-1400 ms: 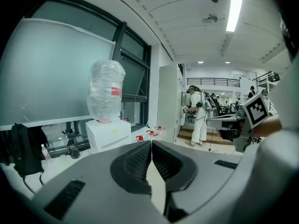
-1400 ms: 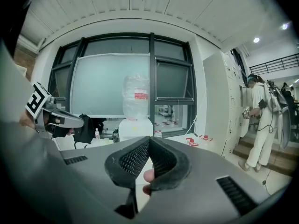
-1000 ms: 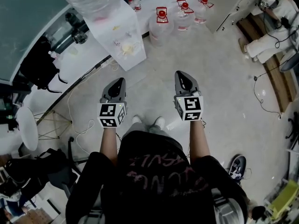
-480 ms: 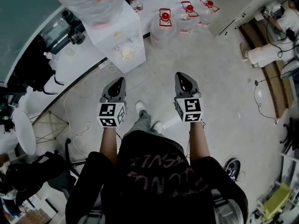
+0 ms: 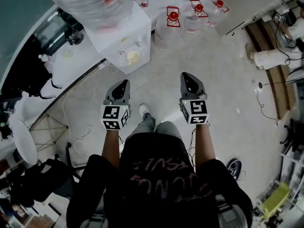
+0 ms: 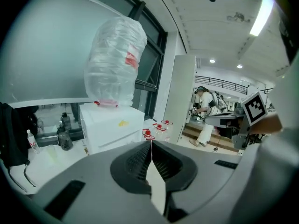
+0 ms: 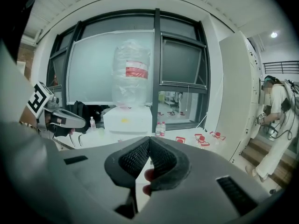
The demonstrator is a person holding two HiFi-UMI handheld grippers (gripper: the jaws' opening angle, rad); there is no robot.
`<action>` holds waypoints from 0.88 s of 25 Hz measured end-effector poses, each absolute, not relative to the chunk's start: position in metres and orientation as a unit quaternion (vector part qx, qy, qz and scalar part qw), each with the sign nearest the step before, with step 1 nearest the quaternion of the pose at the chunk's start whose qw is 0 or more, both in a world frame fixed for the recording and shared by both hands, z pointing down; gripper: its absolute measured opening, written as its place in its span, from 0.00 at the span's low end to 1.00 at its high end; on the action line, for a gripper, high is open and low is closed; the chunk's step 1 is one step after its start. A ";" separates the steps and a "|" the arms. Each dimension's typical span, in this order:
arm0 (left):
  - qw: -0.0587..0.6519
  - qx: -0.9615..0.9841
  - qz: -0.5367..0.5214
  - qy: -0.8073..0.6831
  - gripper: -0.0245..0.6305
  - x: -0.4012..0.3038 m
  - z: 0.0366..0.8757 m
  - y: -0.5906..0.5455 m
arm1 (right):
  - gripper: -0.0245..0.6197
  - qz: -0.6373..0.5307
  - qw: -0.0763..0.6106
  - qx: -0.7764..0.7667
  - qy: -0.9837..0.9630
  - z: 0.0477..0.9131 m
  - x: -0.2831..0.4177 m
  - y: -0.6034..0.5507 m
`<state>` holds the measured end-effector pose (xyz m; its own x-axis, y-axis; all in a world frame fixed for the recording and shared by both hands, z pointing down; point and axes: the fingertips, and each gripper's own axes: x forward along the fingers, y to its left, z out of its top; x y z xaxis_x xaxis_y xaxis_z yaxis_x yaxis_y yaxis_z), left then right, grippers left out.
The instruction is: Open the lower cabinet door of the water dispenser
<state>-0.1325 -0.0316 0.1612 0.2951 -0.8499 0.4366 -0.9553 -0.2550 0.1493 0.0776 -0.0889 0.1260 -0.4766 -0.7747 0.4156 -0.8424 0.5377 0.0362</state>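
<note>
Approaching the water dispenser (image 5: pixel 124 34): judged to be the step in hand; neither gripper is at the cabinet yet.
Dispenser position: ahead and to the person's left, well apart from both grippers, against the window wall, with an inverted bottle (image 5: pixel 90 1) wrapped in plastic on top.
Lower cabinet door: not visible from the head view, which shows only the top and tap shelf. In the left gripper view a seam crosses the white front (image 6: pixel 112 122); the part below it is hidden behind the gripper body, and no handle can be made out.
Left gripper (image 5: pixel 121 83): jaws pressed together, nothing between them.
Right gripper (image 5: pixel 187 77): jaws pressed together, nothing between them.
Floor hazards: a cable (image 5: pixel 76 103) trails in front of the dispenser; spare jugs (image 5: pixel 173 20) stand just beside it.
Recommended handling: step clear of the cable, crouch to bring the door face into a gripper view, find the handle or free edge, spread one gripper's jaws before reaching, then pull along the door's swing.
</note>
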 end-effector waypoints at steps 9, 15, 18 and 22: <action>0.229 0.778 0.152 -0.564 0.07 -0.138 0.208 -0.047 | 0.06 0.089 0.222 0.467 -0.851 0.165 0.069 -0.121; 0.234 0.764 0.155 -0.581 0.07 -0.137 0.241 -0.067 | 0.06 0.091 0.238 0.447 -0.857 0.204 0.071 -0.148; 0.245 0.751 0.151 -0.595 0.07 -0.133 0.254 -0.076 | 0.06 0.094 0.243 0.431 -0.864 0.220 0.069 -0.160; 0.261 0.731 0.163 -0.609 0.07 -0.123 0.276 -0.081 | 0.06 0.104 0.245 0.404 -0.875 0.241 0.073 -0.176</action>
<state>-0.1231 -0.0810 0.2763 0.2059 -0.8050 0.5564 -0.9753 -0.1222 0.1841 0.0731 -0.1758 0.2415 -0.5534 -0.6565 0.5125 -0.7586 0.6513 0.0152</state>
